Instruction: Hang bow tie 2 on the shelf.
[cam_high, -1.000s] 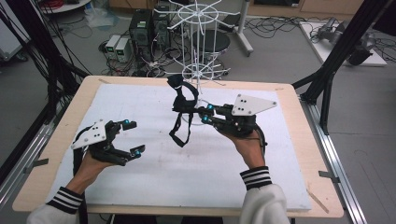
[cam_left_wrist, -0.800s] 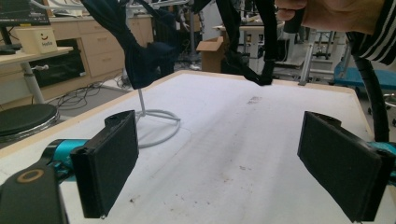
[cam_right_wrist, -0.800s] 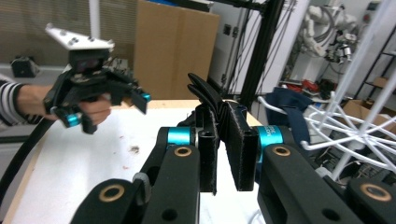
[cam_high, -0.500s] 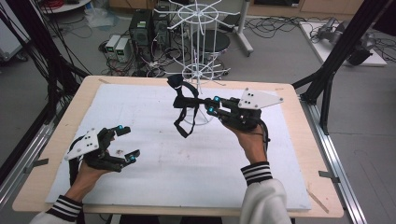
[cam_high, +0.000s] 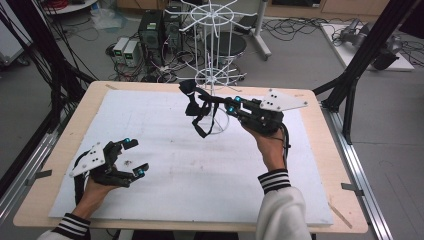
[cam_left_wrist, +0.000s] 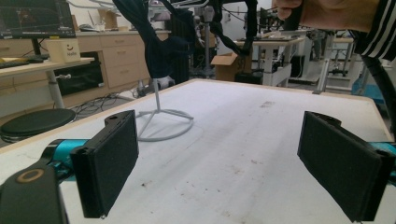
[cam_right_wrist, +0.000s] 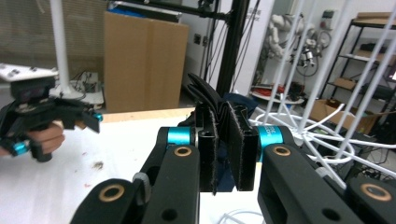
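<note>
two grippers are seen: right gripper (cam_high: 231, 104) clamped on one black strap (cam_high: 199, 111), lifted nearer the rack (cam_high: 214, 60) than before; left gripper (cam_high: 134, 158) spread open, pulled back.

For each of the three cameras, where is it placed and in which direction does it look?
High view: above the near table edge, looking forward and down; both forearms, left gripper, right gripper.
Left gripper view: on the open left gripper, facing the white wire rack.
Right gripper view: on the right gripper, pinching a black strap.
Shared: rack, strap.
</note>
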